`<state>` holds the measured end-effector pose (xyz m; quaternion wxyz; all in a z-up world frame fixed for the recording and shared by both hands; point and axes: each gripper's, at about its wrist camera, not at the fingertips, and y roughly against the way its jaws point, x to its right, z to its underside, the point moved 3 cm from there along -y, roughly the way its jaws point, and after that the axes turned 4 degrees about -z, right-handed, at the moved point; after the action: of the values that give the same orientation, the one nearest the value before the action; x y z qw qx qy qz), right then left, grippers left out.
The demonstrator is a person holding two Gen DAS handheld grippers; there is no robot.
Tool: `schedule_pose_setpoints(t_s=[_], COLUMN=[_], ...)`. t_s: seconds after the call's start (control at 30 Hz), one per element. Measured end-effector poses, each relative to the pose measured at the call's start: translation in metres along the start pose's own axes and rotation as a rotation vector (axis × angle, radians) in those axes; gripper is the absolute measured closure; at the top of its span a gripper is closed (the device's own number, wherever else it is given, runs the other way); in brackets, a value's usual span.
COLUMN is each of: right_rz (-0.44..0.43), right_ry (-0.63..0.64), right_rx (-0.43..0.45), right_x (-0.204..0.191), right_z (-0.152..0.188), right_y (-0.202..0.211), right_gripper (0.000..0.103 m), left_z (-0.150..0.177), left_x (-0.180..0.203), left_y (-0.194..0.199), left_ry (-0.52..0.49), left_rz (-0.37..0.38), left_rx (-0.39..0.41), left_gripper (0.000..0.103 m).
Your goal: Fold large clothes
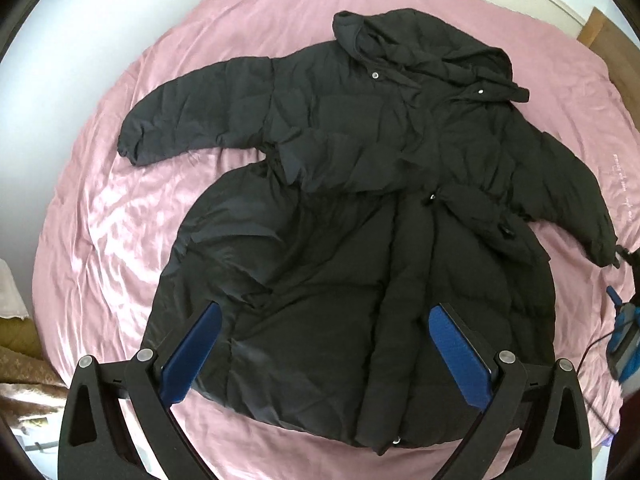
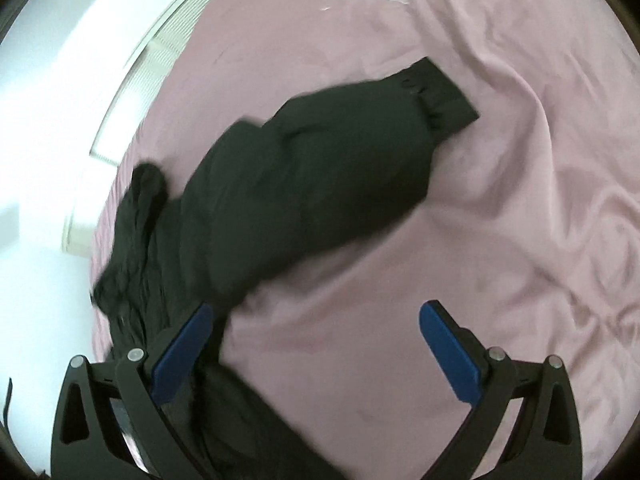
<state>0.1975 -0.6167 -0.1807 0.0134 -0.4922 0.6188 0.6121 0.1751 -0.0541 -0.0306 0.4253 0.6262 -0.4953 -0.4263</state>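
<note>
A long black hooded puffer coat (image 1: 360, 216) lies spread front-up on a pink bed sheet (image 1: 120, 216), hood at the far side, both sleeves stretched outward. My left gripper (image 1: 326, 316) is open and empty, hovering above the coat's lower hem. In the right wrist view the coat's right sleeve (image 2: 320, 184) lies across the sheet with its cuff (image 2: 444, 96) pointing up and right. My right gripper (image 2: 316, 316) is open and empty, above the sheet just below that sleeve. The right gripper also shows at the left wrist view's right edge (image 1: 624, 332).
The pink sheet (image 2: 500, 200) is wrinkled and covers the whole bed. A white wall and window frame (image 2: 132, 80) lie beyond the bed's far edge. Brown and beige bedding (image 1: 20, 344) sits off the bed's left side. A wooden piece (image 1: 604, 32) stands at the far right.
</note>
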Motion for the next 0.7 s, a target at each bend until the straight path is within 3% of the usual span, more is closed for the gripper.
schedule_pose_setpoints(t_s=[0.17, 0.4, 0.53, 0.7], right_rz=[-0.048, -0.112, -0.188, -0.199], right_ry=[-0.122, -0.306, -0.393, -0.411], right_rx=[0.039, 0.053, 0.062, 0.054], right_x=[0.033, 0.070, 0.079, 0.082], right_z=[-0.038, -0.057, -0.068, -0.078], right_y=[-0.011, -0.035, -0.048, -0.059], right_gripper=[0.000, 0.001, 0.018, 0.031], left_z=[-0.006, -0.014, -0.014, -0.008], left_x=[0.008, 0.016, 0.016, 0.013], left_y=[-0.009, -0.016, -0.021, -0.025], left_ry=[0.010, 0.013, 0.015, 0.025], left_rz=[0.008, 0.011, 0.007, 0.007], left_rx=[-0.019, -0.031, -0.044, -0.057], left_gripper=[0.001, 0.001, 0.001, 0.001])
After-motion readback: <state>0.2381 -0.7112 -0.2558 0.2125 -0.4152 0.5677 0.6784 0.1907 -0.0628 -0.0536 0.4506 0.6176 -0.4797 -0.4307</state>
